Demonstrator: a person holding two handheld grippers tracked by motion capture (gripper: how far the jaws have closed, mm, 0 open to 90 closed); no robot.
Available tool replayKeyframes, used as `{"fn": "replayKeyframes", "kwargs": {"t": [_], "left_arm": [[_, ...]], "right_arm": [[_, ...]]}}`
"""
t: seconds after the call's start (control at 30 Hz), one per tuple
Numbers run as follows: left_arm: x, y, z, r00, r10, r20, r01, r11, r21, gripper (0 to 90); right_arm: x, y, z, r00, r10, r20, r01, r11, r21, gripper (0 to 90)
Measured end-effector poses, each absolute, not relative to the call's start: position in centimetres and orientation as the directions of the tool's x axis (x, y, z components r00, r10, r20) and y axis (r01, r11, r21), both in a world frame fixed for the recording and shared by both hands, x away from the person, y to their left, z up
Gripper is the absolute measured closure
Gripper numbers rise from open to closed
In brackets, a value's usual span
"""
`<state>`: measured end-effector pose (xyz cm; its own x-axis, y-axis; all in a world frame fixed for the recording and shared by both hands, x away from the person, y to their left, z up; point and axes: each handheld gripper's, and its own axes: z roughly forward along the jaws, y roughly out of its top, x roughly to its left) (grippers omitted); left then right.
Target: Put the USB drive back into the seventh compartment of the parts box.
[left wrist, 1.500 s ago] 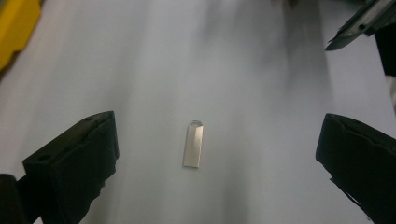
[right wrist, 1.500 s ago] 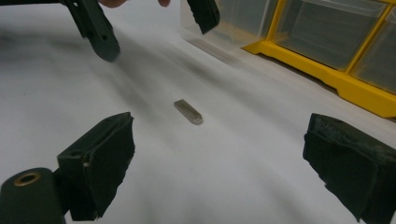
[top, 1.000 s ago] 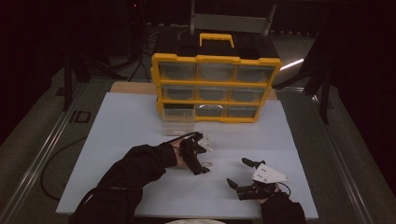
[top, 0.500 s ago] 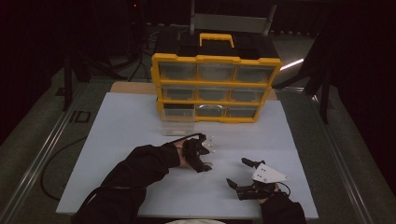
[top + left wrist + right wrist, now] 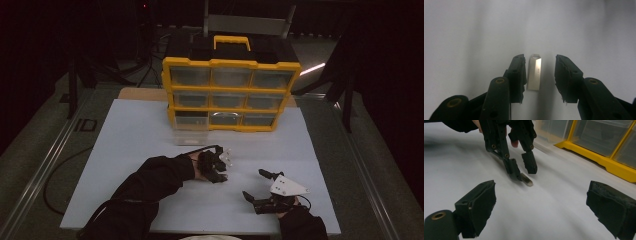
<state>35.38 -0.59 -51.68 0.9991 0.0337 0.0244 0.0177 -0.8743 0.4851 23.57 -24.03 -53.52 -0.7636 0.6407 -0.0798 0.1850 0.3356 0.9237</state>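
On the white table top (image 5: 474, 30), in front of the yellow drawer cabinet (image 5: 231, 95), a small silver USB stick (image 5: 534, 72) lies flat between the jaws of the left gripper (image 5: 540, 75). Those jaws have just been closing, yet a gap is seen on one side and no pressure is yet applied. A grasp is judged under way; further closing is called for before any lift. The right gripper (image 5: 541, 207) is held wide apart, nearby.

You see the room dim and dark around the white bench top (image 5: 140, 130), which is lit from above. Soft shadows fall under the black gripper jaws; near jaws look blurred.
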Motion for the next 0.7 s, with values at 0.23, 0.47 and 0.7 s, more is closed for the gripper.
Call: {"fn": "replayKeyframes", "kwargs": {"t": [0.23, 0.47, 0.7], "left_arm": [[35.74, -0.89, -52.14, 0.999, 0.046, 0.018, 0.032, -0.879, 0.476, 69.8], [35.83, -1.03, -52.29, 0.999, 0.038, 0.001, 0.033, -0.879, 0.475, 75.6], [35.92, -0.93, -52.4, 0.999, 0.044, -0.01, 0.044, -0.878, 0.477, 76.5]], "right_arm": [[23.53, -24.05, -53.47, -0.762, 0.642, -0.079, 0.185, 0.333, 0.925, 8.9], [23.55, -24.05, -53.47, -0.762, 0.642, -0.081, 0.183, 0.334, 0.925, 8.9], [23.58, -24.0, -53.52, -0.764, 0.64, -0.078, 0.186, 0.335, 0.924, 8.9]]}}
